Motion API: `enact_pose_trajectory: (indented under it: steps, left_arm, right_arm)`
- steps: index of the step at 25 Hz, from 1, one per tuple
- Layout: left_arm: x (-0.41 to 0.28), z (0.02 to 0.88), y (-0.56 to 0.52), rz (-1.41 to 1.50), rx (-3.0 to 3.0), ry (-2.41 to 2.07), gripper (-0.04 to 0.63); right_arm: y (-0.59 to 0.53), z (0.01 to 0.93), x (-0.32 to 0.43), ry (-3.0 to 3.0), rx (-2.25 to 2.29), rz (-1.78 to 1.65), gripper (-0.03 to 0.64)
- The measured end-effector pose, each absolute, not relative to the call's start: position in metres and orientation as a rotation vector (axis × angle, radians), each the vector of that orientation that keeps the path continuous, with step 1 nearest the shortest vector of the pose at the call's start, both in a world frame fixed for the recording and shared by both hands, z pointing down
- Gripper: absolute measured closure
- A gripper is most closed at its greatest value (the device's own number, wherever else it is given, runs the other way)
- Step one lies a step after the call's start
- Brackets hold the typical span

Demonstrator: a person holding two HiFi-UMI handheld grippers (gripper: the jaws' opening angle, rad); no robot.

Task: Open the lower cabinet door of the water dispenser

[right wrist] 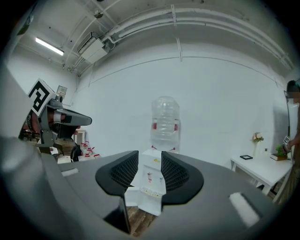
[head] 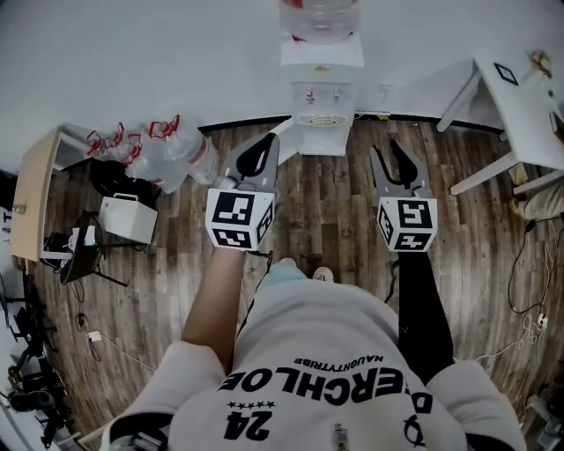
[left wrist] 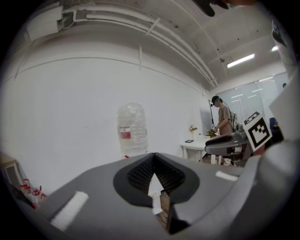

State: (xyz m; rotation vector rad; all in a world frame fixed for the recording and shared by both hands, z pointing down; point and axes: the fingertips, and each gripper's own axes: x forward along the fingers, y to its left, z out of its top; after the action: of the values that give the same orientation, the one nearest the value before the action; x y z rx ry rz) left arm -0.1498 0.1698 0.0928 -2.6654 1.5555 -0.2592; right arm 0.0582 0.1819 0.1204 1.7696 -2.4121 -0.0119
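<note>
The white water dispenser [head: 322,88] stands against the far wall, with a clear bottle [head: 319,18] on top. Its lower front [right wrist: 149,199] below the taps looks flush. Both grippers hang in the air short of it, touching nothing. My left gripper [head: 284,125] points at the dispenser's left side with its jaws shut and empty; in the left gripper view only a sliver of the dispenser [left wrist: 154,187] shows past the left gripper [left wrist: 153,164]. My right gripper [head: 393,148] is further right and open; the dispenser shows far off through the gap of the right gripper [right wrist: 150,168].
Several empty jugs [head: 167,150] with red handles lie left of the dispenser, near a white box [head: 128,216] and a wooden cabinet [head: 31,194]. A white table [head: 524,106] stands at the right, with cables [head: 529,317] on the wooden floor. A person [left wrist: 222,117] stands by it.
</note>
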Motion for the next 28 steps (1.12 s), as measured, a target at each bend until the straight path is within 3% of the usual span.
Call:
enact_pose_trajectory:
  steps: [5, 7, 9, 28]
  left_arm:
    - [-0.147, 0.092, 0.175, -0.25, -2.675, 1.545, 0.538]
    - [-0.145, 0.091, 0.177, -0.251, -2.674, 1.538, 0.538]
    - [-0.142, 0.09, 0.178, -0.255, -2.669, 1.534, 0.538]
    - [-0.103, 0.089, 0.185, -0.231, -2.675, 1.46, 0.538]
  right_arm:
    - [0.186, 0.122, 0.059, -2.41, 1.755, -0.03, 0.479]
    - [0.189, 0.119, 0.061, -2.402, 1.77, -0.048, 0.571]
    - [0.192, 0.115, 0.065, -2.396, 1.783, -0.068, 0.614]
    - [0.214, 0.113, 0.079, -2.437, 1.692, -0.102, 0.615]
